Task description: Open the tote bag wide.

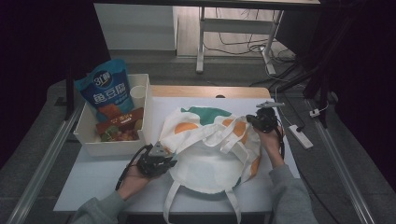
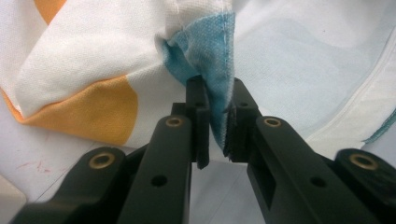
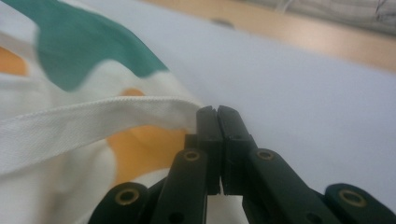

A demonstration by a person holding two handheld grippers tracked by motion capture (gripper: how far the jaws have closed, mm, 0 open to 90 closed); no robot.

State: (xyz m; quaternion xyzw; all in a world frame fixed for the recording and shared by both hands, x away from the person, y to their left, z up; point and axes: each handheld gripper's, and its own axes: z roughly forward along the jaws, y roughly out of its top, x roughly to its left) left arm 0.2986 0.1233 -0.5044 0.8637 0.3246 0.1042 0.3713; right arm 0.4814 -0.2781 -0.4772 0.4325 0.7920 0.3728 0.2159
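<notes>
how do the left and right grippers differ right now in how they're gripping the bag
The left gripper has a fold of the tote bag plainly pinched between its fingers, with a gap between them; the right gripper has its fingers pressed together beside a white strap, with no cloth visibly between them. The left sits at the bag's near-left edge, the right at its far-right edge. Both are black, hand-held, and at the bag's rim.

Dim room around a pale bench (image 1: pixel 187 196)

Beyond the bench: grey floor (image 1: pixel 224 72), white desk legs (image 1: pixel 201 42), tangled cables (image 1: pixel 243 46); a power strip (image 1: pixel 301 136) lies right of it.
</notes>
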